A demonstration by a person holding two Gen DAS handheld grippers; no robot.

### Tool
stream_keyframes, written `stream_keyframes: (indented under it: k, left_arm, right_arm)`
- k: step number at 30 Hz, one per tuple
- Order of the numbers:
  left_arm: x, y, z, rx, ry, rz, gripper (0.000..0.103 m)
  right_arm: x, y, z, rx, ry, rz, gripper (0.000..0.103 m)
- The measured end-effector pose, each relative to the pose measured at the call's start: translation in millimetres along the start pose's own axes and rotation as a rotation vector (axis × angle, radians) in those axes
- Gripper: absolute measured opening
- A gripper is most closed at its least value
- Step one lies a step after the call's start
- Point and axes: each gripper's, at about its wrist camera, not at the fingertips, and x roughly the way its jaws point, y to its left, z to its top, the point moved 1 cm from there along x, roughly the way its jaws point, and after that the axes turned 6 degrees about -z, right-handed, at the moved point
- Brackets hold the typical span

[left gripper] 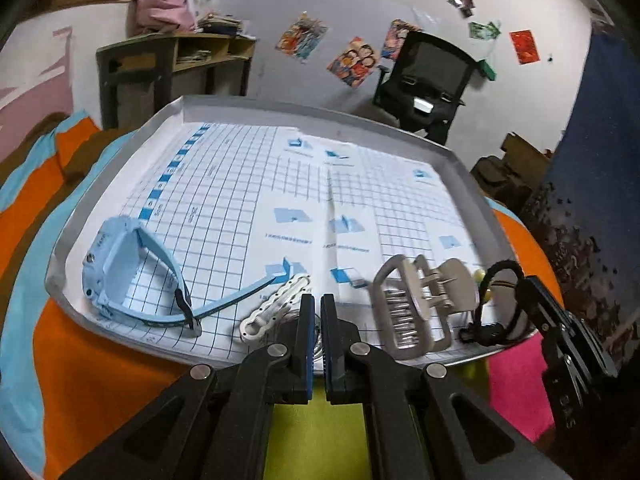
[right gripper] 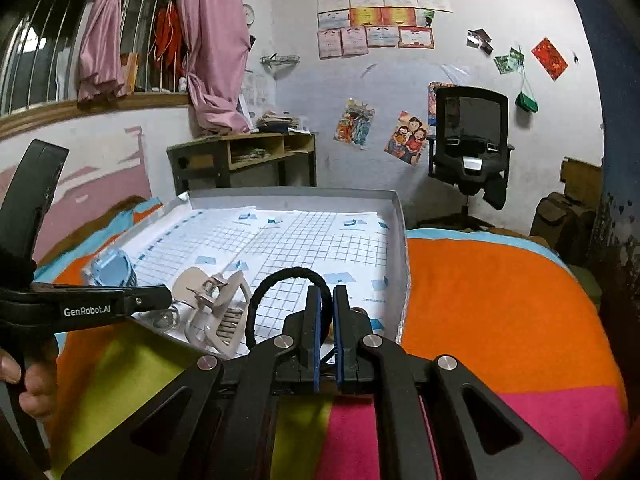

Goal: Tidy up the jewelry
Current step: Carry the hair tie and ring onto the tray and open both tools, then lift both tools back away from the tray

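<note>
Both sets of my fingers are nearly closed at the tray's [left gripper: 120, 168] near edge. Those of my left gripper [left gripper: 316, 308] seem to pinch something silvery beside a white bracelet [left gripper: 276, 304]; I cannot tell what. My right gripper [right gripper: 325, 300] clamps a black hair tie [right gripper: 280, 276]. A beige hair claw [left gripper: 416, 300] lies between them, a blue watch [left gripper: 132, 264] at the near left corner.

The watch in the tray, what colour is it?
The watch is light blue, case and strap alike; the left wrist view shows it best.
</note>
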Motion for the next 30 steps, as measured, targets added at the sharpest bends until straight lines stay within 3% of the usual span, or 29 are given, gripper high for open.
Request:
stream_keyframes:
  k: [2,4,10,12,14,16,18,22,24,30]
  left_arm:
    - [-1.2,-1.3,-0.6,0.005,-0.003,0.011,0.004]
    - [-7.1,-3.7,-2.7,0.006,-0.012,0.019,0.007]
    - [-48.8,-5.6,-4.8,0.009,-0.113,0.012,0.040]
    - [-77.0,-9.0,-6.0,0.010,-0.181,0.003,0.069]
    - [-104.6,-12.7,-7.0,0.009,-0.258,-0.002,0.081]
    - [-136.2,-18.7,-11.5,0.025,-0.322,-0.021,0.088]
    - [-163.1,-23.8,-18.8,0.036,-0.372,-0.019,0.101]
    - [-215.4,-32.4,-37.8,0.058,-0.462,-0.018,0.103]
    - [-243.7,-40.5,-52.2,0.084,-0.498,-0.004,0.103]
    - [-308.1,-57.2,-90.0,0.132,-0.570,-0.013,0.103]
  right_arm:
    - [-2.0,2.2,0.6,-0.003,0.000,-0.006,0.017]
    - [-8.3,1.5,2.2,0.015,-0.017,-0.010,0.045]
    - [-42.5,-3.2,18.2,0.032,-0.091,-0.023,0.045]
    - [-63.3,-4.1,25.8,0.030,-0.125,-0.024,0.045]
    - [-84.9,-5.0,32.8,0.032,-0.156,-0.015,0.054]
    - [-106.7,-5.7,39.5,0.029,-0.188,-0.007,0.071]
    - [-131.5,-6.8,43.5,0.036,-0.222,-0.001,0.078]
    - [-185.7,-10.6,47.6,0.082,-0.284,0.028,0.097]
    - [-213.1,-9.6,47.4,0.087,-0.315,0.028,0.101]
    - [-291.7,-8.2,33.6,0.115,-0.391,0.038,0.102]
